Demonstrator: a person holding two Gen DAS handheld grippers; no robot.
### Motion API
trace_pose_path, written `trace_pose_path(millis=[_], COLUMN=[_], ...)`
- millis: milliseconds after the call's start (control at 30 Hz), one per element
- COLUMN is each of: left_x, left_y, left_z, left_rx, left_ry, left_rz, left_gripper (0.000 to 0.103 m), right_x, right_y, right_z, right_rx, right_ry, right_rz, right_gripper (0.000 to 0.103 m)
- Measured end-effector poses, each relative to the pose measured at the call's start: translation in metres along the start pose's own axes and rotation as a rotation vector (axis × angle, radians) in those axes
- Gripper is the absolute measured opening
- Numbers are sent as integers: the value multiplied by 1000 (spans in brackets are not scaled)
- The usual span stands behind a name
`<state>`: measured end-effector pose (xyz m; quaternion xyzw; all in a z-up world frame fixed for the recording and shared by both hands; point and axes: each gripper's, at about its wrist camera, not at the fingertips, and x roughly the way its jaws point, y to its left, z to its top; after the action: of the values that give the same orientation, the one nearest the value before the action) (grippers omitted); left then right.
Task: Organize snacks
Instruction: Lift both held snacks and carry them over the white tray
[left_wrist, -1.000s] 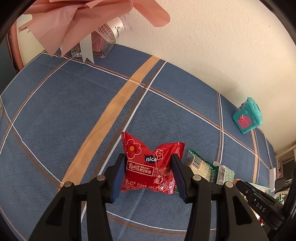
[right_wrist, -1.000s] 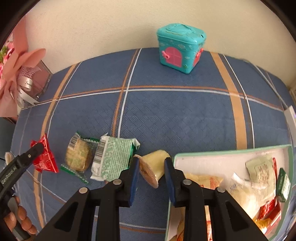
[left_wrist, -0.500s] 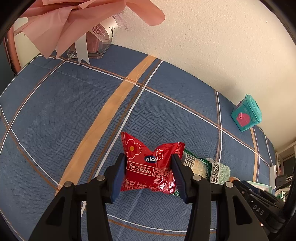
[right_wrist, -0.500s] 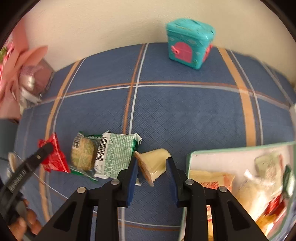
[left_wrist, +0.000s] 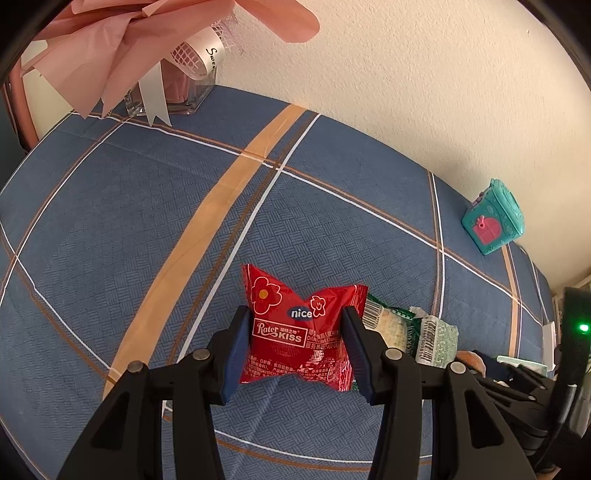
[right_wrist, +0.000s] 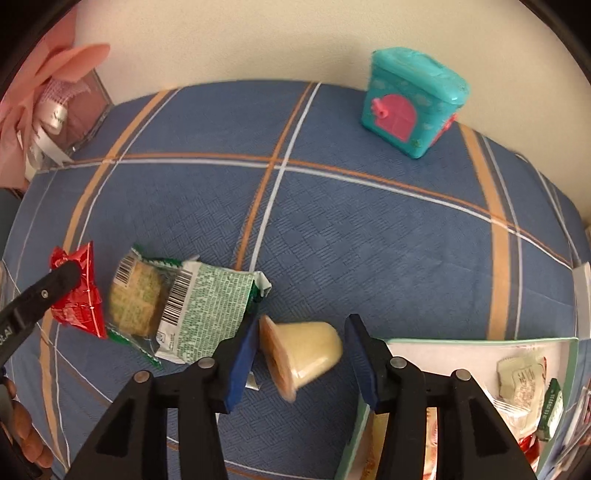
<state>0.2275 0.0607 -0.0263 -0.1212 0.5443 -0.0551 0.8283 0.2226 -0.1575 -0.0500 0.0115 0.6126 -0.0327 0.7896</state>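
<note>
My left gripper (left_wrist: 295, 345) is shut on a red "nice" snack packet (left_wrist: 295, 325), squeezing it at the waist just above the blue plaid cloth. The red packet (right_wrist: 79, 299) also shows at the left of the right wrist view. My right gripper (right_wrist: 303, 350) points down at the cloth and its jaws are opening. A yellow jelly cup (right_wrist: 306, 354) lies on its side between them, blurred, with a gap to the right pad. Left of the cup lie a green cracker packet (right_wrist: 136, 299) and a green wrapper (right_wrist: 207, 306).
A white tray with a green rim (right_wrist: 461, 341) holding several snacks sits at the lower right. A teal toy box (right_wrist: 410, 99) stands by the wall. A pink bouquet in a clear vase (left_wrist: 166, 55) stands at the back left. A person's fingers (right_wrist: 26, 432) show bottom left.
The right jaws have spread apart and let go of the jelly cup, which now rests on the cloth. The right gripper has shifted left and lower. The left gripper still holds the red packet.
</note>
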Motion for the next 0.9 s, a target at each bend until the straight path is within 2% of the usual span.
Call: trace_pose_path(millis=[200, 267, 500, 800, 900], left_x=[0, -1, -20, -62, -73], left_y=[1, 1, 0, -17, -37], left_z=[-1, -2, -1, -13, -21], left_rx=[-5, -10, -9, -35, 1], left_ry=[-4, -6, -34, -60, -73], left_rz=[-6, -12, -5, -34, -24], left_gripper=[51, 50, 50, 50, 50], right_x=[0, -3, -26, -81, -97], right_y=[-7, -9, -24, -34, -48], right_z=[-6, -9, -29, -83, -102], right_rx=[25, 39, 95, 156, 203], right_ry=[-5, -8, -35, -96, -110], right_rz=[38, 49, 113, 142, 142], right_gripper=[48, 39, 39, 39, 39])
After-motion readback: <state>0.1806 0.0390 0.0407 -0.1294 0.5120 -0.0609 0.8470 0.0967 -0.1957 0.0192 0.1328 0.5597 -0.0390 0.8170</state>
